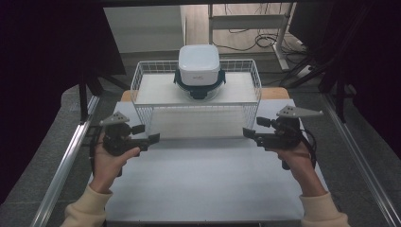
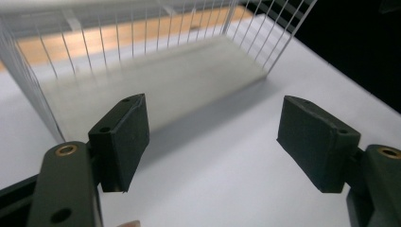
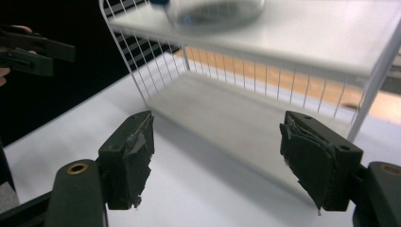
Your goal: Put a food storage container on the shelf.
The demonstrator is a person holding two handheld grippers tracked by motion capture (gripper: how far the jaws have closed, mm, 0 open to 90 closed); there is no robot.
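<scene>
A white wire rack (image 1: 140, 80) stands at the back middle of the white table (image 1: 203, 179). On its top shelf sits a clear container (image 1: 199, 71) with a white lid and dark blue clips. My left gripper (image 1: 147, 133) is held just off the rack's front left corner, open and empty. My right gripper (image 1: 255, 127) mirrors it at the front right corner, also open and empty. The left gripper view has its gripper (image 2: 215, 118) facing the rack's lower shelf (image 2: 161, 80). In the right gripper view, its gripper (image 3: 217, 127) faces the rack (image 3: 307, 33), with the container's blurred base (image 3: 213, 9) above.
Metal rails (image 1: 64, 165) run along both sides of the table. Behind the rack are a strip of wooden tabletop (image 1: 276, 92), desk legs and cables (image 1: 265, 40). Dark curtains hang left and right. The left gripper (image 3: 33, 49) appears far off in the right gripper view.
</scene>
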